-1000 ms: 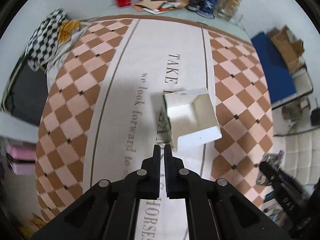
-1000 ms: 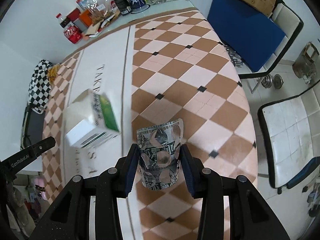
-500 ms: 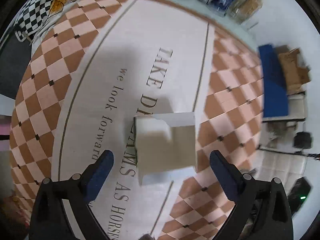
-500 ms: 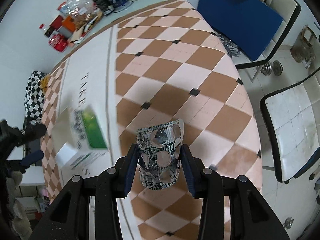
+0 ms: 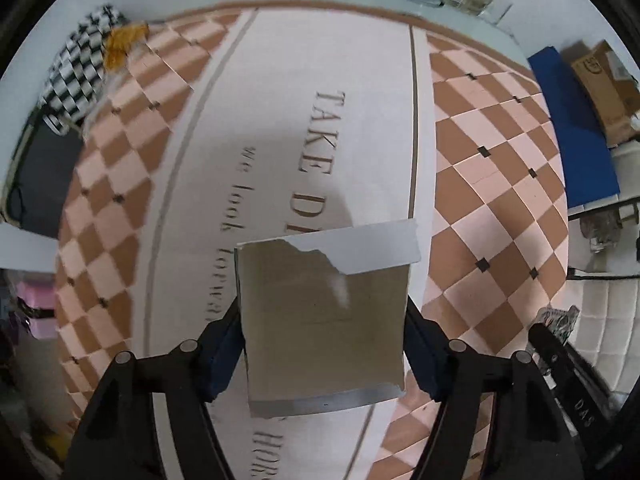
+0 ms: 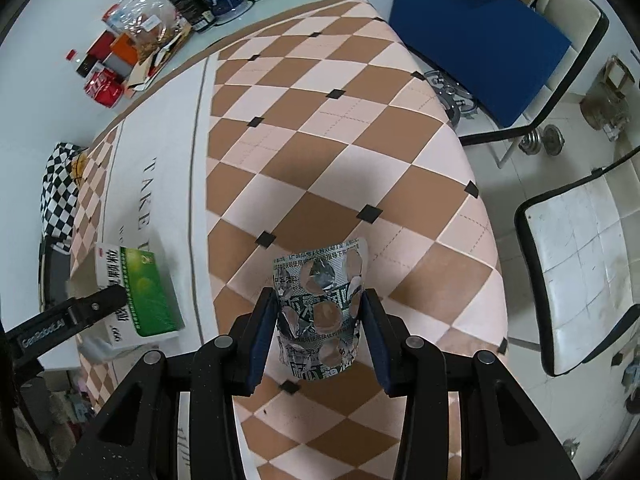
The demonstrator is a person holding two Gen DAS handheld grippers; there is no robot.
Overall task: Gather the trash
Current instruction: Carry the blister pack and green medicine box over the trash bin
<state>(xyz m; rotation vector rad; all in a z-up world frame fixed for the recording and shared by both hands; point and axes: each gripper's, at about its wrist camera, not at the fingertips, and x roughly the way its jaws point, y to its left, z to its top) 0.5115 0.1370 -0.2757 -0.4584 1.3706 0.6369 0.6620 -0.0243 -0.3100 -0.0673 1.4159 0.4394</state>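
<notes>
Left tongs (image 5: 322,344) are closing around the medicine box (image 5: 324,320), which sits between their pads at twelve o'clock; whether the pads already press it is hard to tell. Right tongs (image 6: 320,328) clench a crumpled blister pack (image 6: 322,312) above the checkered desk (image 6: 320,128). Farther off, at eleven o'clock, packages and bottles (image 6: 160,28) crowd the desk's far edge.
</notes>
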